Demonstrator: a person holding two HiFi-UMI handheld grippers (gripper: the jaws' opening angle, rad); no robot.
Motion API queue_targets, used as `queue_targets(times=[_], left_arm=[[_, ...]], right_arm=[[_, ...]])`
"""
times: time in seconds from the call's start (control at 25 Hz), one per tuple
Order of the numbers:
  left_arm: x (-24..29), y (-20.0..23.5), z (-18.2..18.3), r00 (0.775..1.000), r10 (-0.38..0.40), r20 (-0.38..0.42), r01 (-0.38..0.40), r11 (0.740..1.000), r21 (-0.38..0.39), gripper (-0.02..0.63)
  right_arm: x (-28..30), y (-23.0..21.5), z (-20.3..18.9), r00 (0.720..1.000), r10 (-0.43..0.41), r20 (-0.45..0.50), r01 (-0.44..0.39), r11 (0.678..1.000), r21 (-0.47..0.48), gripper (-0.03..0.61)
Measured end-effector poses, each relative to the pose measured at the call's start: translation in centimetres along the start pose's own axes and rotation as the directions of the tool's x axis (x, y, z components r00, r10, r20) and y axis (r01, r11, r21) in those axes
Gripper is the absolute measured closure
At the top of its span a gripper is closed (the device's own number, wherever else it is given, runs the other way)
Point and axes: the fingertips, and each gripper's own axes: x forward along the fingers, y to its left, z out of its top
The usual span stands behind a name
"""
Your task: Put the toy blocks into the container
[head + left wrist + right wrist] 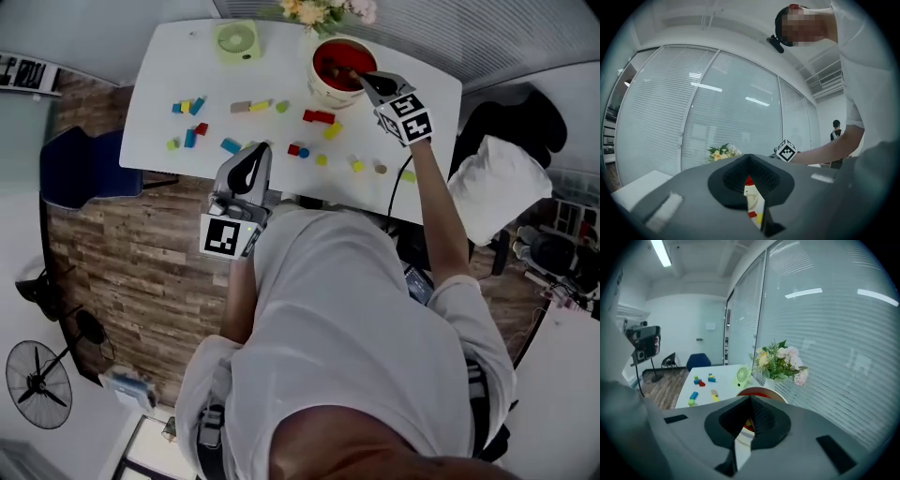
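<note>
Over red bowl (pixel 322 93), right tool (pixel 362 77) closed & empty; left tool (pixel 256 151) closed too.

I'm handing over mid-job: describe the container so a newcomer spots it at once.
Take the white table, then its far edge beside the flowers. The container is the round bowl there, cream outside and red inside; the round fan next to it is pale green.

On one table (pixel 169 66), one bowl (pixel 326 92), one small fan (pixel 236 40), one bunch of flowers (pixel 319 11) and roughly seventeen blocks (pixel 318 117) are counted.
</note>
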Motion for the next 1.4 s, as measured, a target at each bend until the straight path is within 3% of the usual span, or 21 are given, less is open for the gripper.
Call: queue_targets(times=[0.32,0.72,1.08,1.28,1.4], left_arm=[[3.7,-1.5,0.0,0.994,-0.107,-0.017,0.108,0.994,0.025,0.618],[7.5,-3.6,-0.1,0.98,-0.194,-0.038,0.196,0.98,0.041,0.618],[9.8,-5.3,-0.6,0.973,-0.221,-0.067,0.225,0.973,0.049,0.618],[10.3,-5.7,-0.9,0.973,-0.214,-0.085,0.219,0.974,0.054,0.618],[10.4,-5.5,-1.0,0.975,-0.201,-0.092,0.206,0.977,0.057,0.618]], right_arm=[[-6.2,1.7,1.5,0.979,-0.076,0.191,0.049,0.989,0.143,0.575],[-12.3,0.5,-2.0,0.939,-0.217,0.267,0.153,0.959,0.239,0.575],[-15.3,-2.1,-10.5,0.942,-0.308,0.129,0.258,0.917,0.305,0.572],[-15.2,-3.3,-16.2,0.957,-0.289,-0.011,0.279,0.914,0.294,0.498],[-14.1,-3.8,-20.4,0.962,-0.236,-0.139,0.265,0.929,0.258,0.416]])
